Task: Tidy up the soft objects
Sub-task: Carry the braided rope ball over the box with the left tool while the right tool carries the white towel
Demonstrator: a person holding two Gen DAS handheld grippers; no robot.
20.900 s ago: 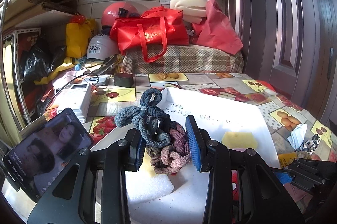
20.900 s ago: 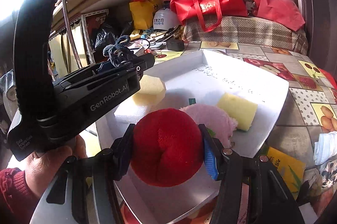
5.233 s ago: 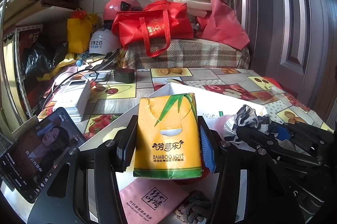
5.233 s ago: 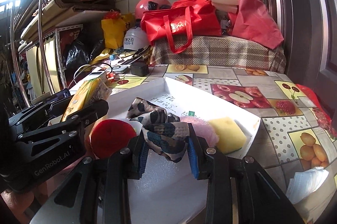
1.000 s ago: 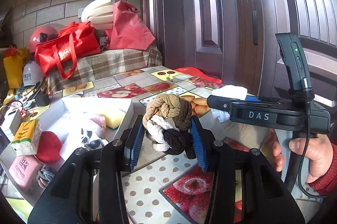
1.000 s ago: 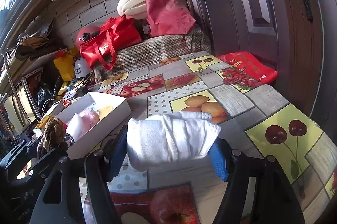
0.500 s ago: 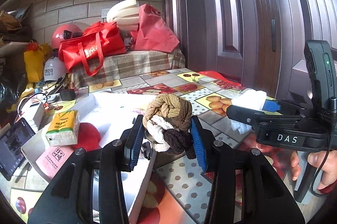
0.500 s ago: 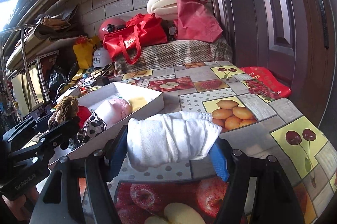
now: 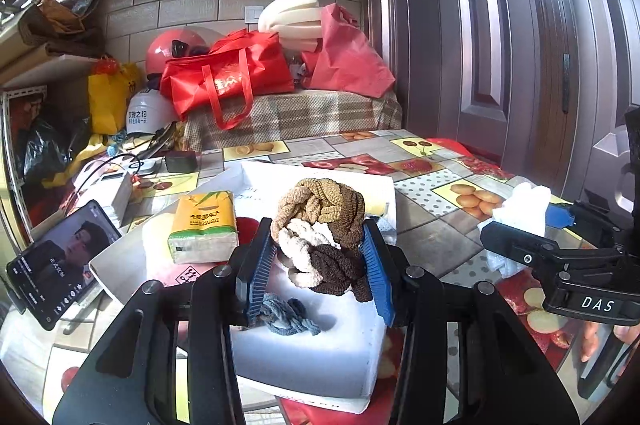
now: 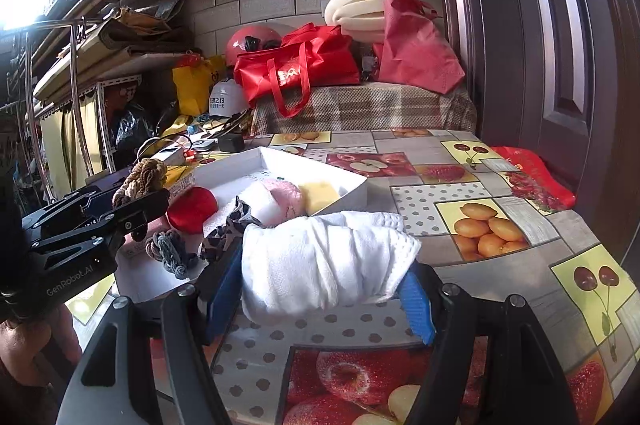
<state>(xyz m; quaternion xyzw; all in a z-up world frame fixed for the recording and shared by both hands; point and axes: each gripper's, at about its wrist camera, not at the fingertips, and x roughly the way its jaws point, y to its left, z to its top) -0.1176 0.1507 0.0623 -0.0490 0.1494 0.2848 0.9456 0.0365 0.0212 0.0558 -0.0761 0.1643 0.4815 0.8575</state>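
Tissue pack (image 9: 204, 225) stands in the tray (image 10: 352, 185) near its left edge, hair ties (image 10: 170, 249) at the near edge, sponge (image 10: 320, 196) in the far right corner, phone (image 9: 60, 261) outside, left of the tray on the table (image 10: 500, 265).

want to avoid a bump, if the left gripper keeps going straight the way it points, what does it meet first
Probably the white tray: the left gripper, shut on the knotted hair ties, points over its floor toward the far wall. The tissue pack sits left of that line. Depth is unclear.

Knotted scrunchies (image 9: 320, 225) above tray (image 9: 312, 361); towel (image 10: 324, 265) bunched
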